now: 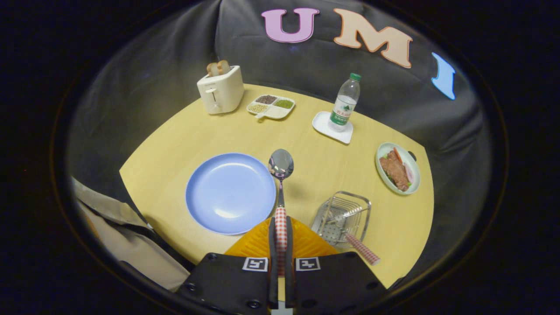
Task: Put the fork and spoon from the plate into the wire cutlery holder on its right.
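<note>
1 utensil left: the claw, clamped on the spoon handle, should swing right over the holder, beside the fork, lowering bowl-first.

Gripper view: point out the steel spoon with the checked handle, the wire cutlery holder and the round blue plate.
Steel spoon with the checked handle (281, 164): gripper view, on its bowl, beyond the fingers.
Wire cutlery holder (366, 203): gripper view, on its far rim.
Round blue plate (227, 192): gripper view, on its bare middle.
</note>
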